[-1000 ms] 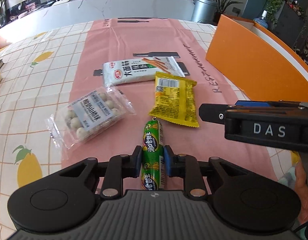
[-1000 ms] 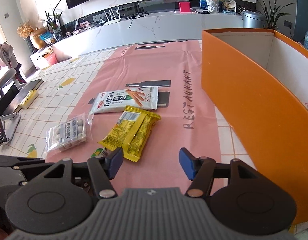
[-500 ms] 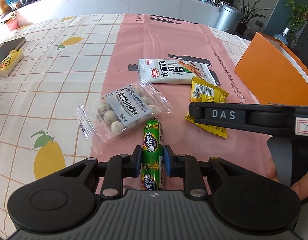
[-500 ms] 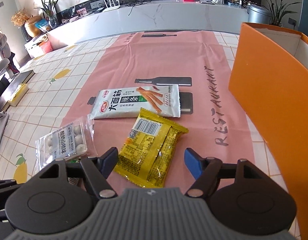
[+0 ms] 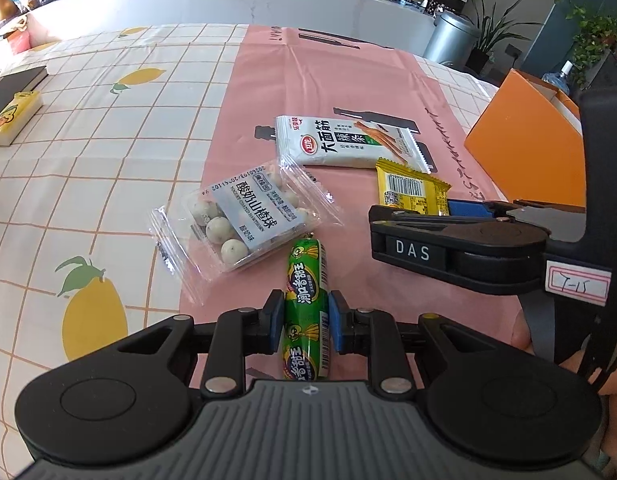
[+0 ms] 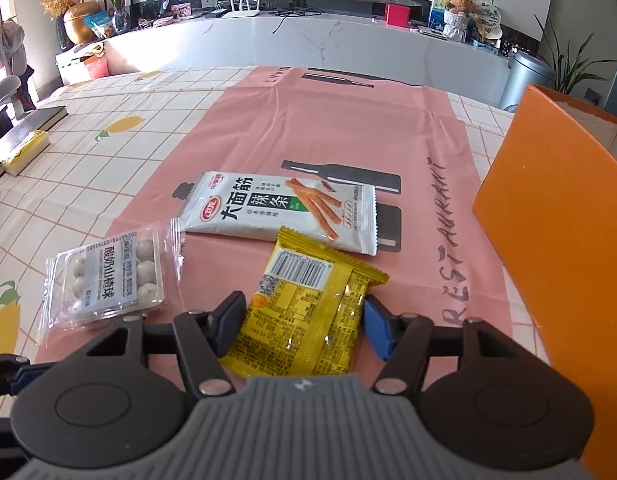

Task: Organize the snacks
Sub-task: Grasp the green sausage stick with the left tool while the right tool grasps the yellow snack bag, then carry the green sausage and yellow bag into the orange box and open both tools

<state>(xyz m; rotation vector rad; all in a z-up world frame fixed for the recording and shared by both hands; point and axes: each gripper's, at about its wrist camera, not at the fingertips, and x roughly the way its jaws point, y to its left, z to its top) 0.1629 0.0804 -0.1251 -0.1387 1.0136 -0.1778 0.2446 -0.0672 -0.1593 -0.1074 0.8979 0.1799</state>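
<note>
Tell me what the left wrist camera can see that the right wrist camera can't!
Only the left wrist view shows the green sausage, squeezed in the left gripper, and the right gripper seen from its side.

Only the right wrist view shows the whole yellow packet lying between the right gripper's closing jaws, and a teddy bear on the far counter.

Both show the white snack bag, the clear pack of white balls, the orange box and the pink mat.

Background beyond the snacks

A pink mat [image 6: 348,128] printed with black bottles is spread over a lemon-patterned checked tablecloth [image 5: 88,152]. A white marble counter [image 6: 308,44] is seen behind, with a silver bin [image 6: 526,76], a red box [image 6: 397,15] and a teddy bear [image 6: 458,2].
</note>
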